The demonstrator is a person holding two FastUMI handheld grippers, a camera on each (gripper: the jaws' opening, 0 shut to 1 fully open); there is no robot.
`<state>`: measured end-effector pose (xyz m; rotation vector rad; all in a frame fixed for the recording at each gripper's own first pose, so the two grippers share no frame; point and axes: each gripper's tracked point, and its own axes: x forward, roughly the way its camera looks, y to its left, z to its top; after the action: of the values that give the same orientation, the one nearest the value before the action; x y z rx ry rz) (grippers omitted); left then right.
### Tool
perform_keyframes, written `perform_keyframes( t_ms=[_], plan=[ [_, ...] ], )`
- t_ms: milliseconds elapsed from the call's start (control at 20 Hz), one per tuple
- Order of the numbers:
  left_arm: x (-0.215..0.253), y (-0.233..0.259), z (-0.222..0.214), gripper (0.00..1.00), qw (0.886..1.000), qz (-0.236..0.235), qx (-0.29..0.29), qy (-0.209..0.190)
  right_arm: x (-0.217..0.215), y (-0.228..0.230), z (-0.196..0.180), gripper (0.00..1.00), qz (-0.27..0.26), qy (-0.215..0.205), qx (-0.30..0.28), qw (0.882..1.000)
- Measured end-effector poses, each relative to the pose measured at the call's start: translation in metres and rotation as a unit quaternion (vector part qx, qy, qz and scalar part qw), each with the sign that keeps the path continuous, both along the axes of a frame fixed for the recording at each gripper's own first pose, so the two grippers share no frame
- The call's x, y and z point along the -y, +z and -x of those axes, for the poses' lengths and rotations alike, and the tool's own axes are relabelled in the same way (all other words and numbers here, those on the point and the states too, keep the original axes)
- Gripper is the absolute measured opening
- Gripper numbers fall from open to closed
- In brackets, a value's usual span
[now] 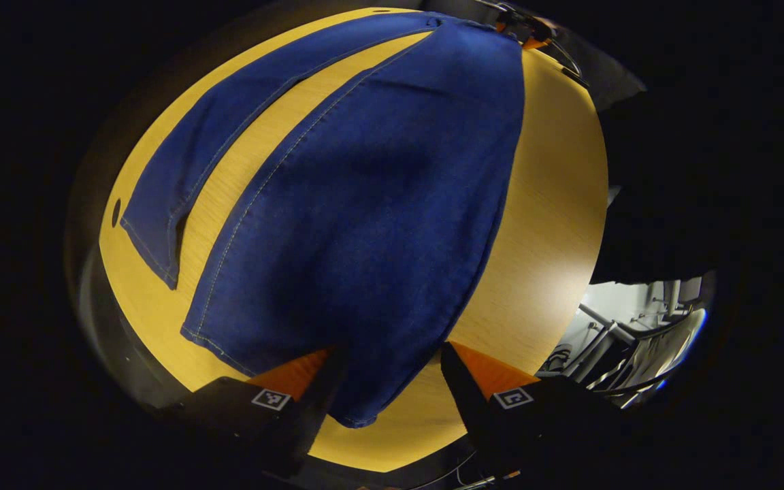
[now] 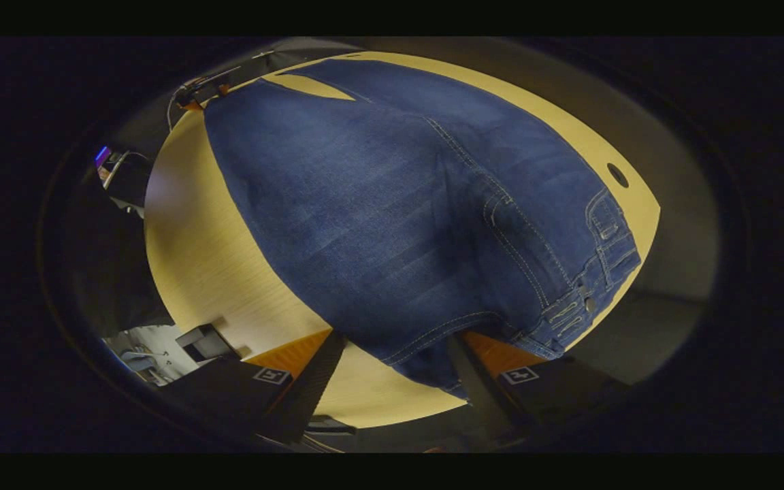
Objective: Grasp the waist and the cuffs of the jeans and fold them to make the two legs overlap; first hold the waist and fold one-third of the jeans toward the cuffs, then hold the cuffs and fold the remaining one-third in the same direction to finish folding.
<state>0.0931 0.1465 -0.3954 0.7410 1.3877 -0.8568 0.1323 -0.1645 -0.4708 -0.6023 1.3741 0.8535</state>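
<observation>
A: Where are the jeans [image 1: 378,204] for you right now?

B: Spread flat on the yellow wooden table [image 1: 555,224]. In the left gripper view you look up the legs from the cuff end: the near leg is wide and close, its cuff [image 1: 365,401] lying between your fingers, and the other leg [image 1: 215,150] angles off to the far left with a strip of bare table between them.

A: And your left gripper [image 1: 386,381], how does it stand?

B: Its fingers are spread wide, one on each side of the cuff. You cannot tell whether either one touches the denim; they don't pinch it.

A: What about the other end?

B: In the right gripper view you face the waist. The waistband [image 2: 589,299], with belt loops and a button, runs along the near right, close to the table's edge. Your right gripper [image 2: 392,374] is also wide open, the hip corner of the jeans lying between its fingers, not clamped.

A: Do you see the opposite tool?

B: Far off, at the top of the left gripper view, the right one shows beyond the waist.
</observation>
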Motion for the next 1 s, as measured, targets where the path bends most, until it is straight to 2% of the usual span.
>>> perform_keyframes(
  t_ms=[50,100,200,250,350,400,450,500,550,650,800,950,1000],
  plan=[
    [-0.002,-0.003,-0.008,0.93,1.000,-0.001,0.011,0.017,0.002,0.001,-0.001,0.95,0.010,-0.018,-0.005,1.000],
    [-0.001,-0.004,-0.012,0.64,0.999,-0.003,0.020,0.038,0.003,-0.004,-0.007,0.91,0.018,-0.040,-0.007,0.999],
    [0.000,0.003,-0.018,0.06,0.998,-0.006,0.023,0.065,-0.006,-0.006,-0.027,0.36,0.010,-0.102,0.010,0.995],
    [-0.001,0.002,-0.020,0.06,0.997,-0.006,0.025,0.076,-0.003,0.002,-0.030,0.09,0.005,-0.112,0.017,0.994],
    [0.002,0.002,-0.025,0.06,0.994,-0.003,0.033,0.109,-0.002,0.004,-0.030,0.05,0.000,-0.146,0.025,0.989],
    [0.000,0.005,-0.031,0.06,0.991,-0.006,0.045,0.123,-0.003,0.004,-0.028,0.11,-0.003,-0.167,0.024,0.986],
    [-0.001,0.009,-0.038,0.06,0.990,-0.012,0.060,0.130,-0.003,0.005,-0.028,0.11,-0.009,-0.183,0.030,0.983],
    [-0.003,0.014,-0.043,0.06,0.988,-0.019,0.072,0.135,-0.003,0.008,-0.028,0.15,-0.015,-0.190,0.039,0.981],
    [-0.004,0.020,-0.047,0.06,0.987,-0.022,0.081,0.140,-0.004,0.013,-0.029,0.10,-0.018,-0.195,0.051,0.979],
    [-0.001,0.033,-0.050,0.06,0.984,-0.024,0.092,0.150,-0.008,0.034,-0.033,0.10,-0.031,-0.206,0.077,0.975],
    [-0.009,0.058,-0.068,0.06,0.978,-0.035,0.114,0.171,-0.015,0.077,-0.059,0.10,-0.070,-0.240,0.131,0.959],
    [-0.009,0.093,-0.101,0.06,0.967,-0.012,0.145,0.208,-0.016,0.109,-0.088,0.10,-0.091,-0.266,0.181,0.942],
    [-0.007,0.104,-0.115,0.06,0.963,-0.001,0.148,0.227,-0.016,0.115,-0.095,0.15,-0.095,-0.274,0.194,0.937]
  ],
)
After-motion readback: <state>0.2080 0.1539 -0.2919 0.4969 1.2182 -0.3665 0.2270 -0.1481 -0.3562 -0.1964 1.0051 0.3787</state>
